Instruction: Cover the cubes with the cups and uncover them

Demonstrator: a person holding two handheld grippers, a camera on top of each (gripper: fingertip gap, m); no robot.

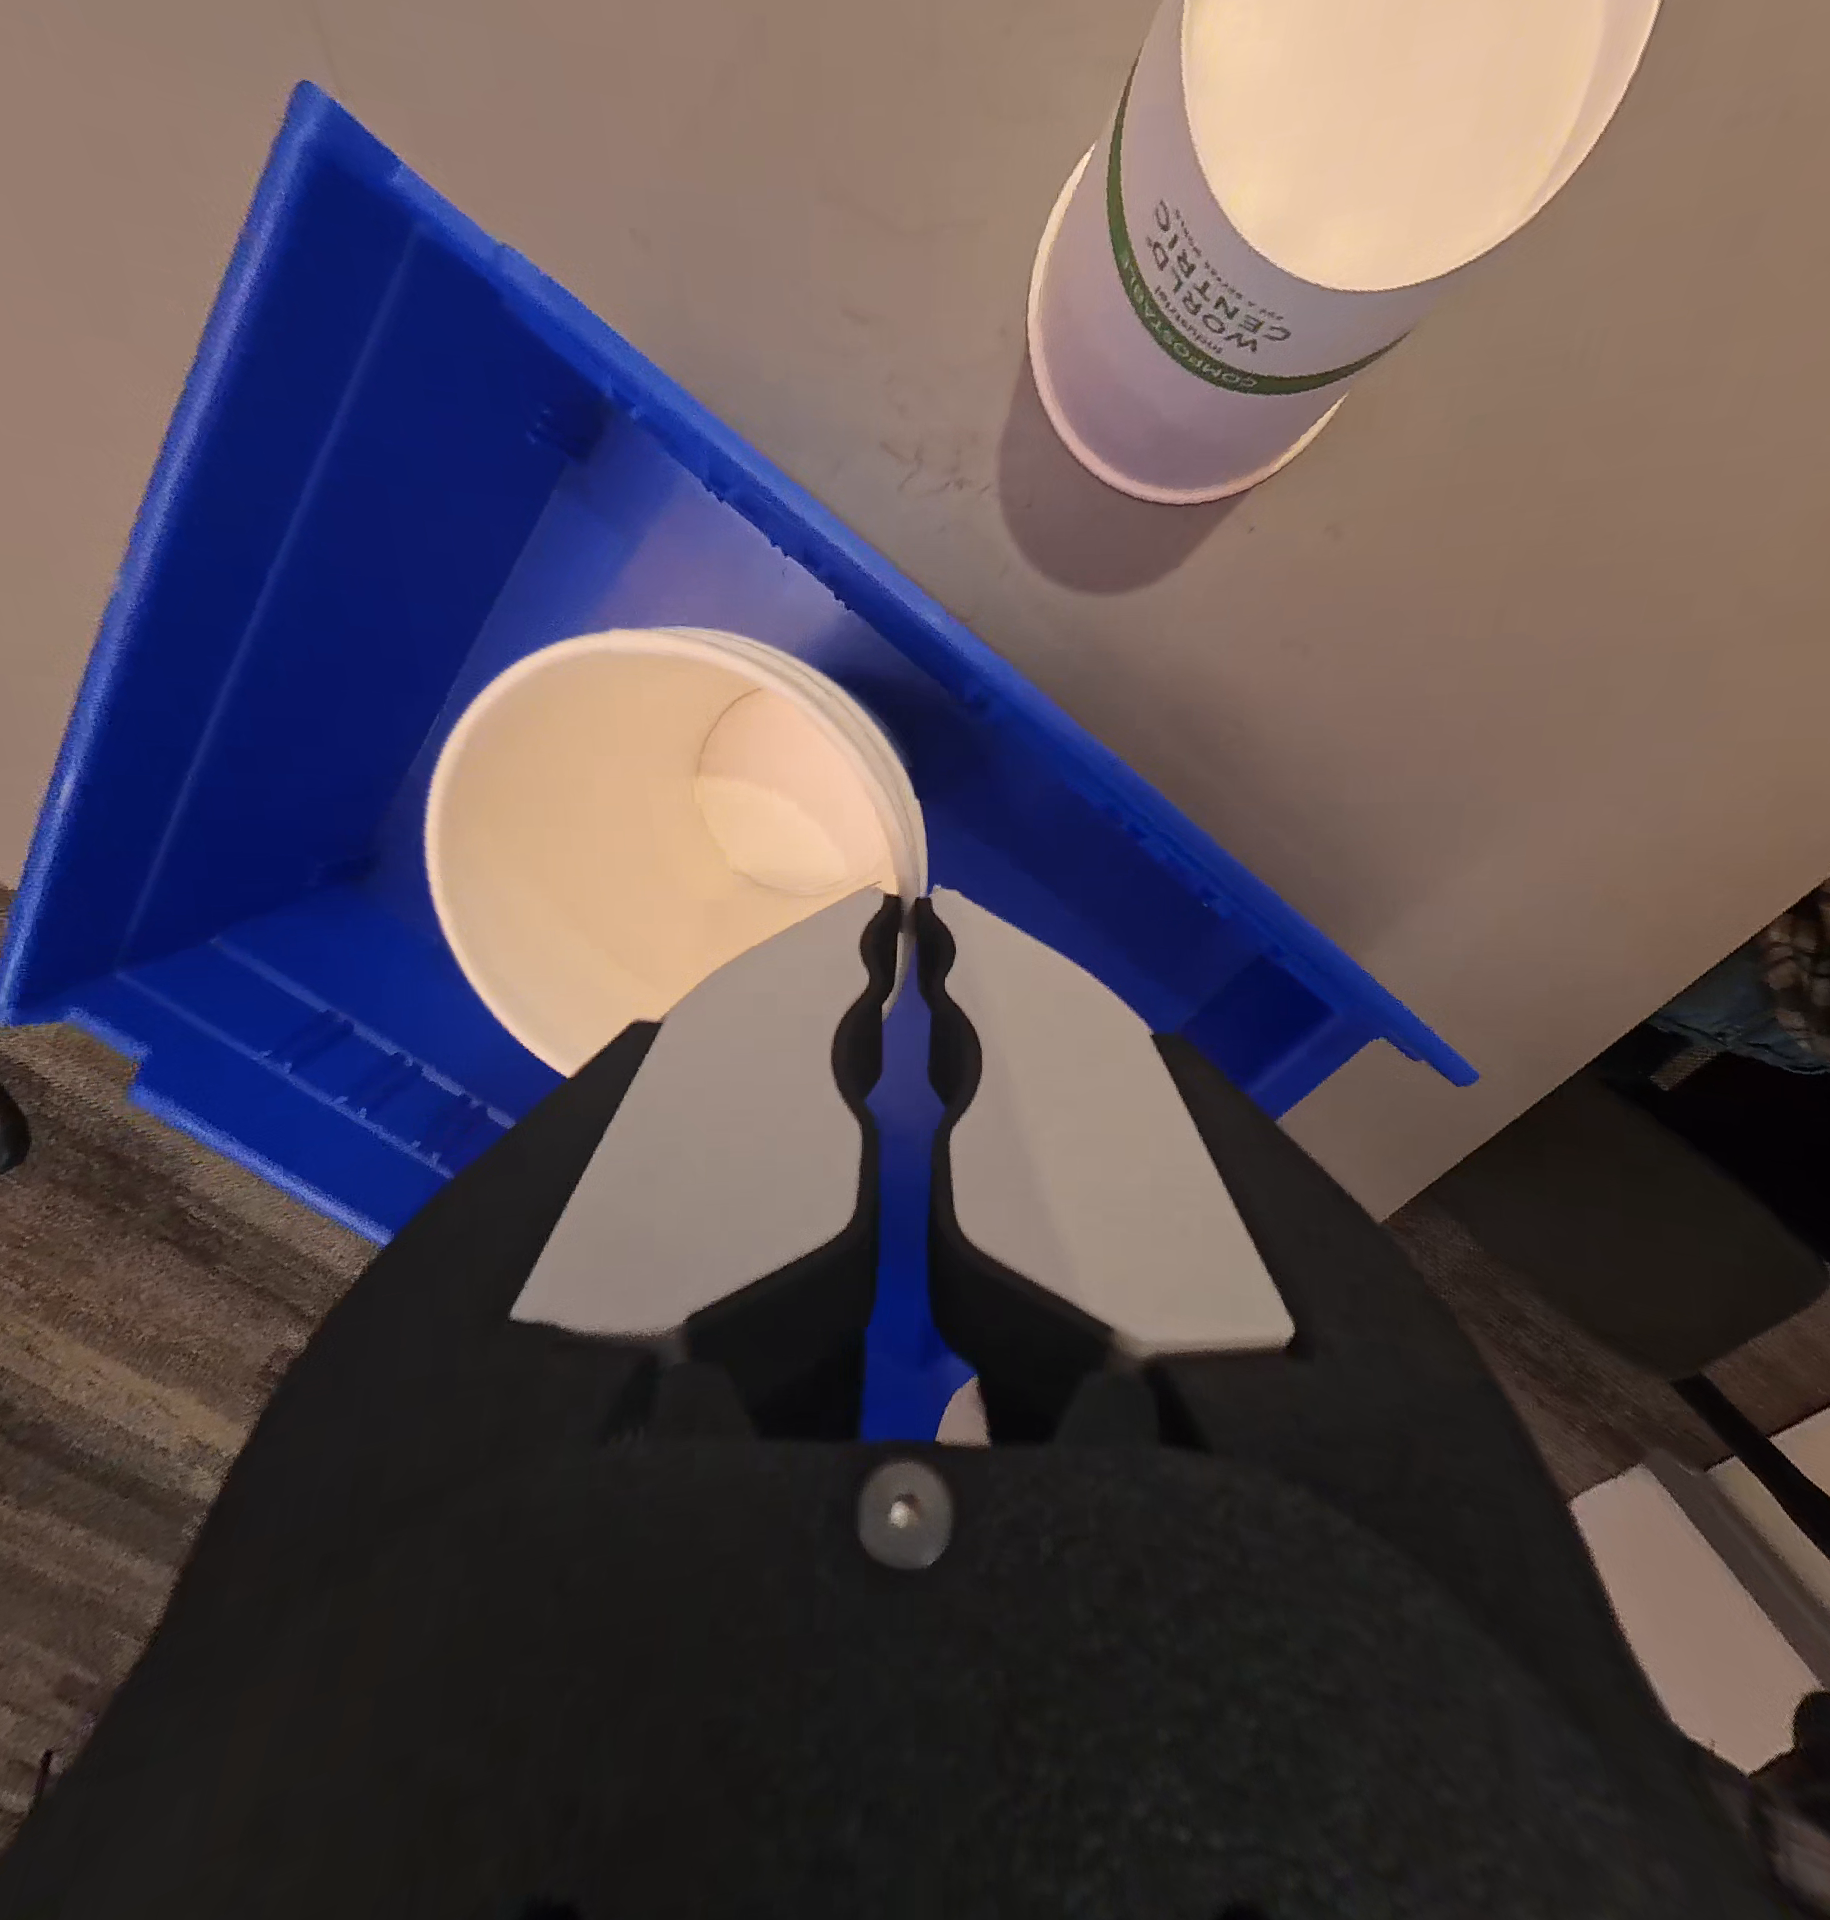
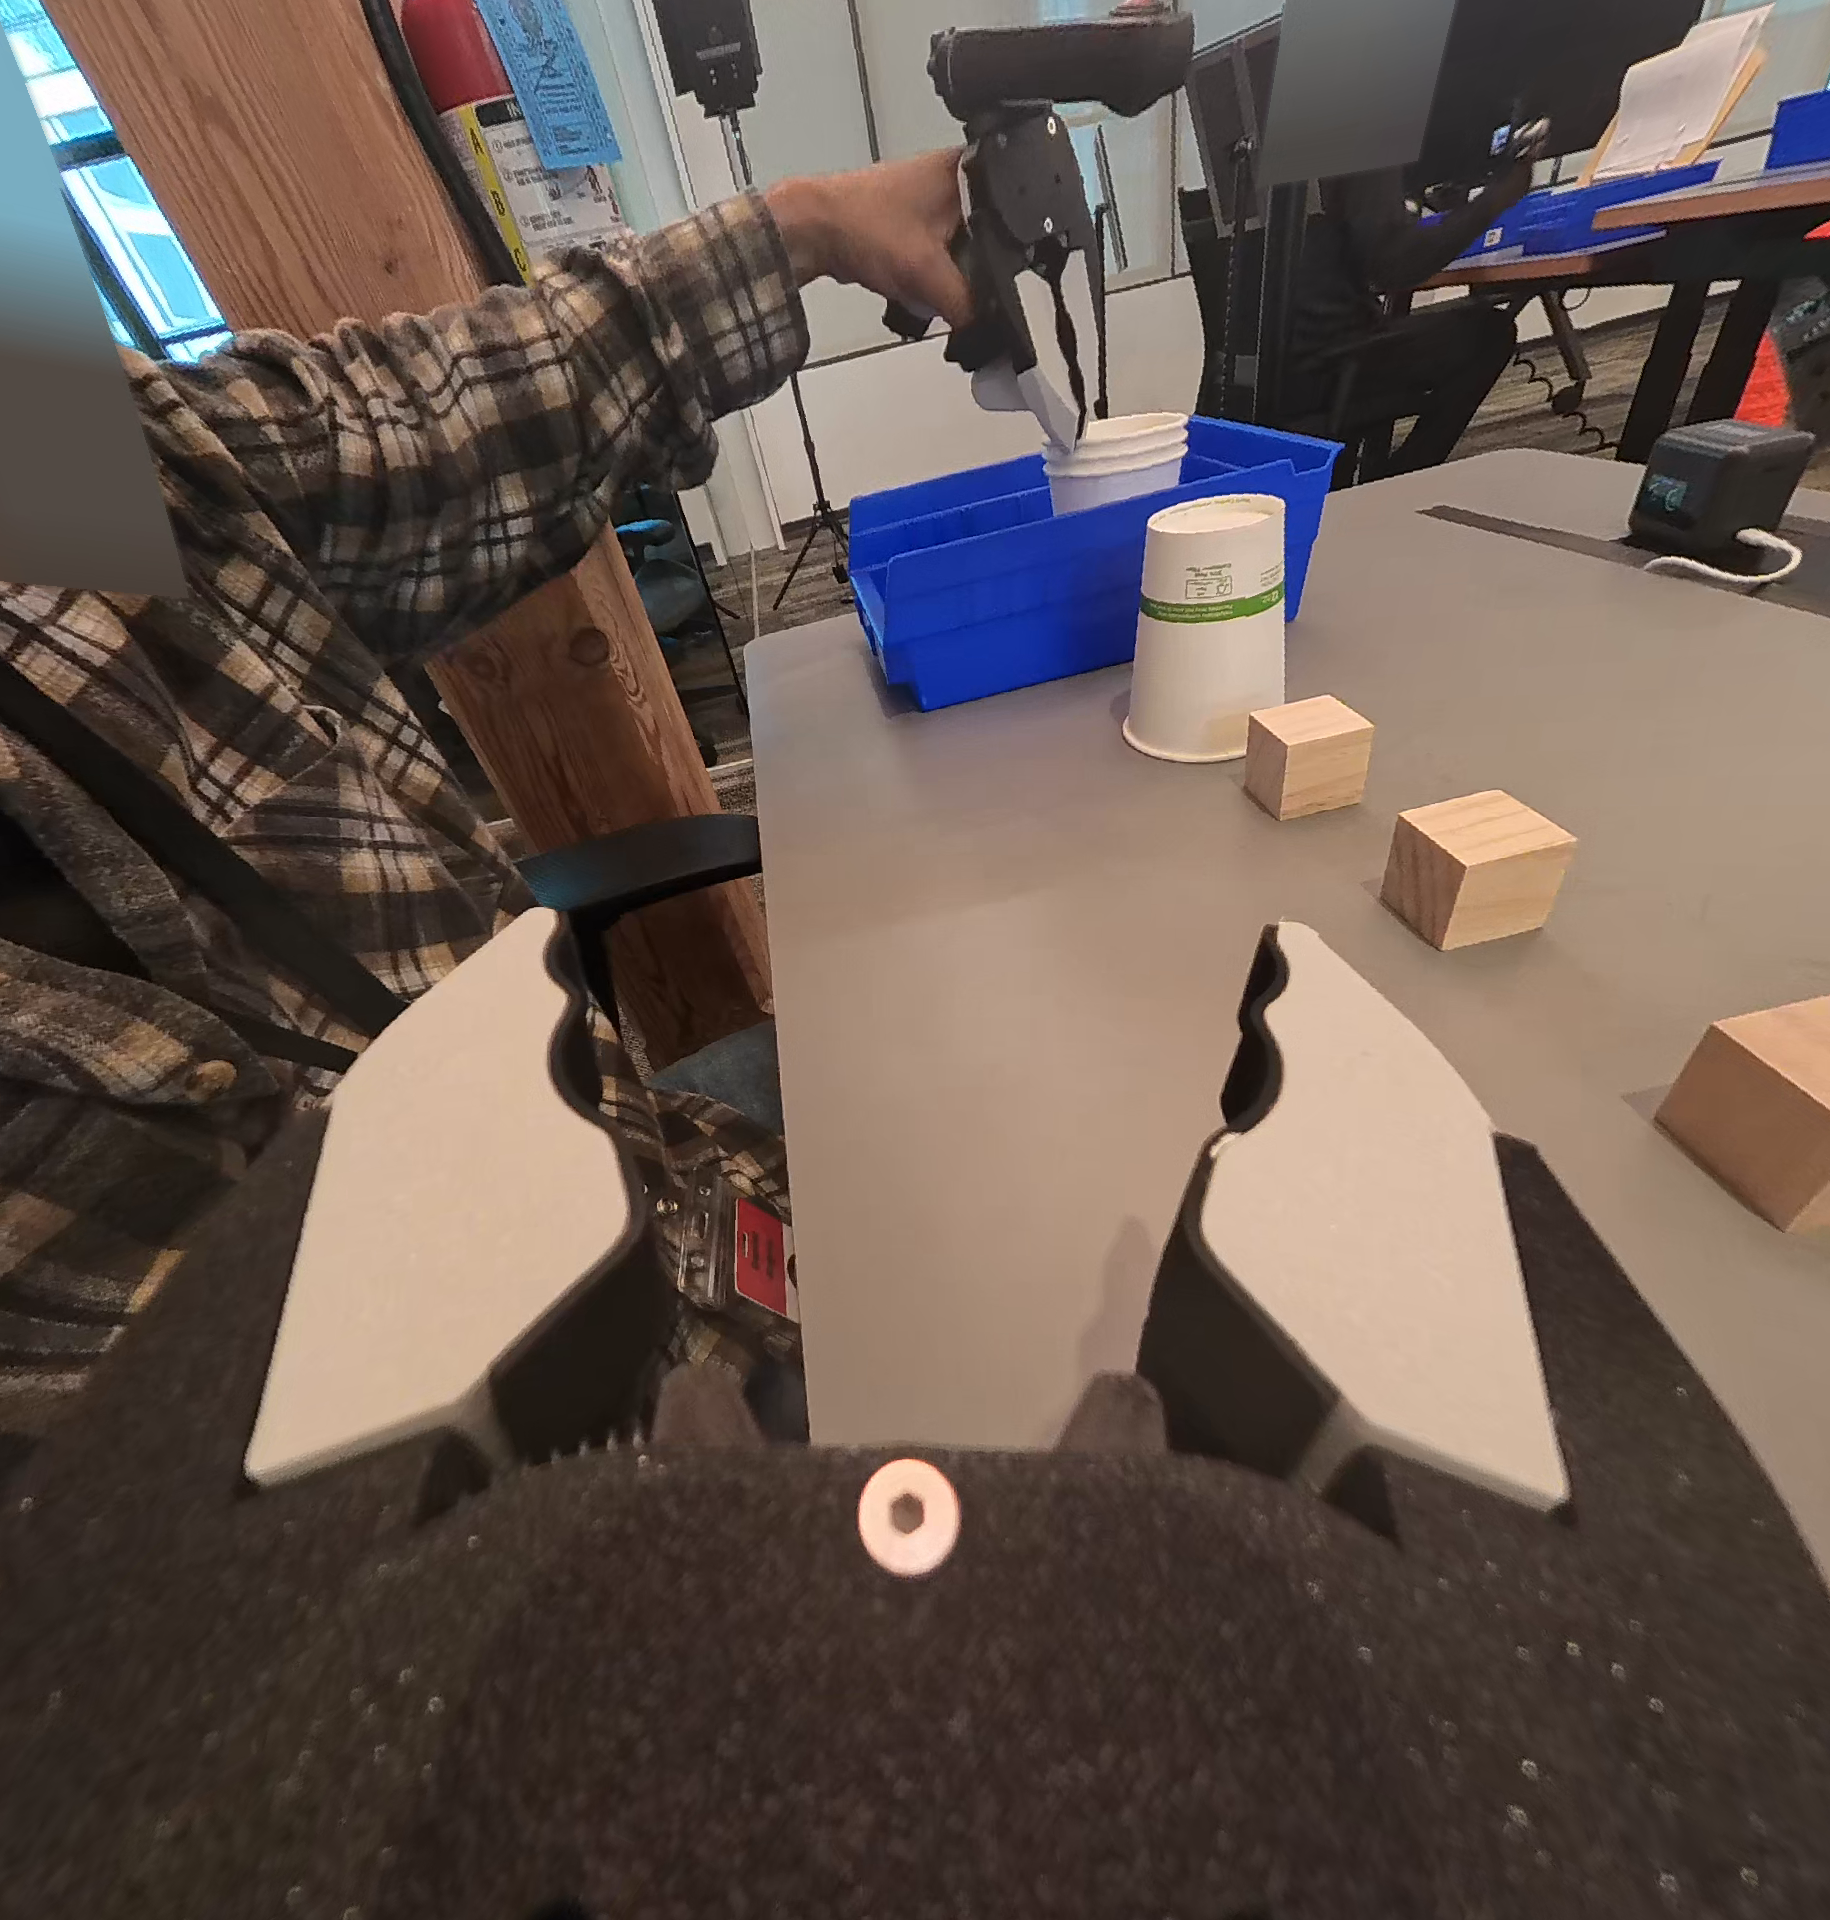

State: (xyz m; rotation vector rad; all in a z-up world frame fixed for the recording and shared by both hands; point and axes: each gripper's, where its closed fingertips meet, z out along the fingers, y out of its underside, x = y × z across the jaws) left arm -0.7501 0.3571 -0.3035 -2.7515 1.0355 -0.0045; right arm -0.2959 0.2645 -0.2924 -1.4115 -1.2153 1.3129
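1. My right gripper (image 2: 916,1049) is nearest, low over the near edge of the grey tabletop (image 2: 994,987). Its fingers stand wide apart and hold nothing.
2. Just past it, on my right side, three wooden cubes lie in a row on the tabletop, apart from each other: the nearest cube (image 2: 1784,1107), the middle cube (image 2: 1474,881) and the far cube (image 2: 1309,754).
3. Close behind the far cube stands an upside-down paper cup (image 2: 1207,634), white with a green band, its rim flat on the tabletop. I cannot see whether a cube is under it, and I cannot tell if it touches the far cube.
4. Behind this cup is the blue bin (image 2: 994,613), near the far left corner of the tabletop.
5. Inside the bin stands a stack of white cups (image 2: 1117,462), mouth up. From my left wrist camera I look straight into the top one (image 1: 620,831).
6. My left gripper (image 1: 909,906) comes down on this stack from above. Its fingers are almost together, with the rim of the stack pinched between the tips; it seems to be the top cup only, but the rims are too close to be sure.
7. My left hand (image 2: 890,244), in a plaid sleeve (image 2: 454,416), holds this gripper above the bin.
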